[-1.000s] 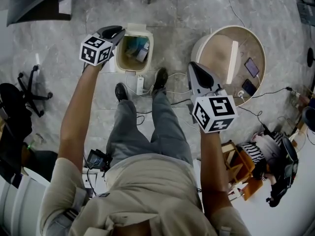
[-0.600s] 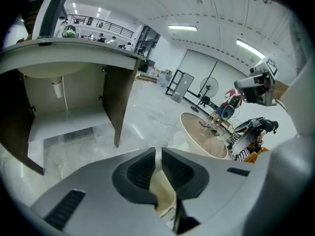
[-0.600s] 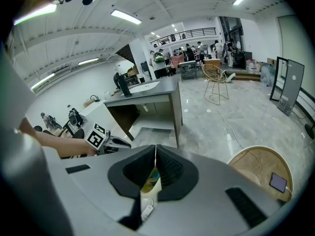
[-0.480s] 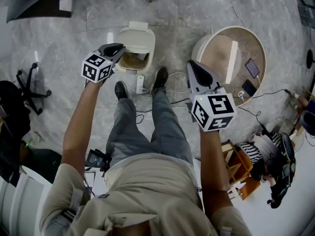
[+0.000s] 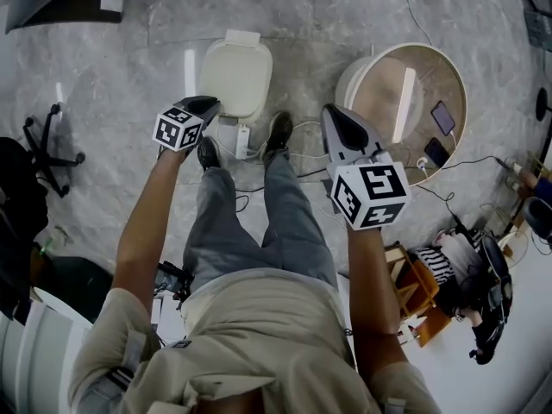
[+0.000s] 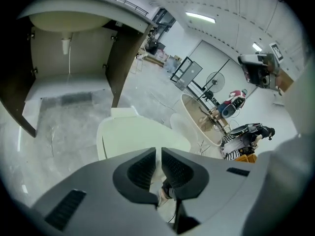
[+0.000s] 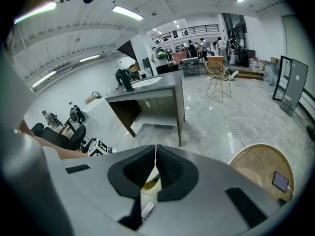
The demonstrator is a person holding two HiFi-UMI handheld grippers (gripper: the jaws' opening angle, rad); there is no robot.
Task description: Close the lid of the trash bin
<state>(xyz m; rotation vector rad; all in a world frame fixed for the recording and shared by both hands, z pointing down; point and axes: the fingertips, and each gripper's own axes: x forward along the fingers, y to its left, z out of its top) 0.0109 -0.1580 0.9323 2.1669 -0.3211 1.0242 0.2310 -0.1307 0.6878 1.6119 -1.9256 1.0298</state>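
trash bin lid [image 5: 235,76] looks shut; left hand-held gripper [image 5: 205,105], jaws just narrowing, slightly apart on nothing, should withdraw; right hand-held gripper [image 5: 331,116] closed, empty.

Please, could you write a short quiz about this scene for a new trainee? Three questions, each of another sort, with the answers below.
1. True or false: the trash bin lid stands open.
2. Choose one. In the head view, what stands to the right of that lid? A: a round table. B: a bicycle. C: a refrigerator.
3. Fill the gap: the jaws of the right gripper are ___.

Key
1. False: the lid lies down flat.
2. A.
3. Together, with nothing between them.
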